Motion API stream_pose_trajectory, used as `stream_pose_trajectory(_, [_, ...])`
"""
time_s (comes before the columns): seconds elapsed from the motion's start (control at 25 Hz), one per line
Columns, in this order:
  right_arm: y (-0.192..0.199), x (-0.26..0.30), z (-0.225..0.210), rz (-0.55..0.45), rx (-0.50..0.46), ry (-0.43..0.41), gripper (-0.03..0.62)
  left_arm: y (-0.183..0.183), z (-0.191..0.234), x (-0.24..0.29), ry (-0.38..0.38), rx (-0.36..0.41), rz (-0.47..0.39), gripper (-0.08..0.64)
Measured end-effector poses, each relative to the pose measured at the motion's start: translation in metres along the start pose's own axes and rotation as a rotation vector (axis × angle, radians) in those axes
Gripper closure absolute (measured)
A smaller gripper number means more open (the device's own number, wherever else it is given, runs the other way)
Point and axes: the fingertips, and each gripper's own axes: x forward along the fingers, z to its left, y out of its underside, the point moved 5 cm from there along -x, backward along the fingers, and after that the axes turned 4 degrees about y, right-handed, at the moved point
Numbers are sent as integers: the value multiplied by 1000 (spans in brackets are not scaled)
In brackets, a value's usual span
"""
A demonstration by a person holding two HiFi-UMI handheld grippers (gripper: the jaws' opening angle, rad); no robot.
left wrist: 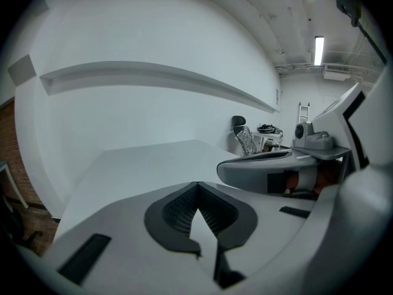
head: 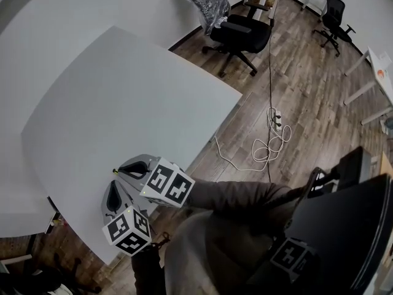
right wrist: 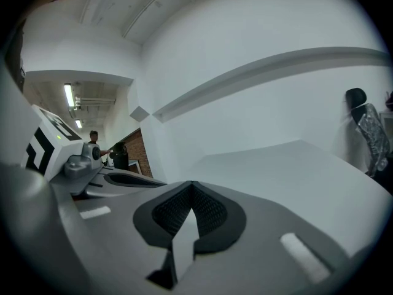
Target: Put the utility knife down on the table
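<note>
Head view: the left gripper [head: 113, 196] and right gripper [head: 132, 166] hang over the near edge of the white table [head: 123, 103]. No utility knife lies on the table.

Left gripper view: fingers [left wrist: 175, 211] clenched on nothing.

Right gripper view: fingers [right wrist: 169, 212] clenched too, empty.

The knife shows nowhere, so progress cannot be judged.

The table [head: 123, 103] is a broad white slab with a plain matte top, level and many-sided rather than square. In the head view one sharp corner juts out to the right over the wood floor [head: 307, 91], and from there its near edge runs slantwise down to the left. Its far side lies close along a white wall [head: 73, 11]. From the left gripper view the top [left wrist: 141, 165] spreads out smooth and pale toward that wall, and likewise from the right gripper view [right wrist: 295, 171].
</note>
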Motion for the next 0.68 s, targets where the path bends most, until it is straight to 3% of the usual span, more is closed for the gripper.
stream_pose_trajectory(0.68, [5,-1,4,12,4,0,592,5,2,-5,-3,2,5,558])
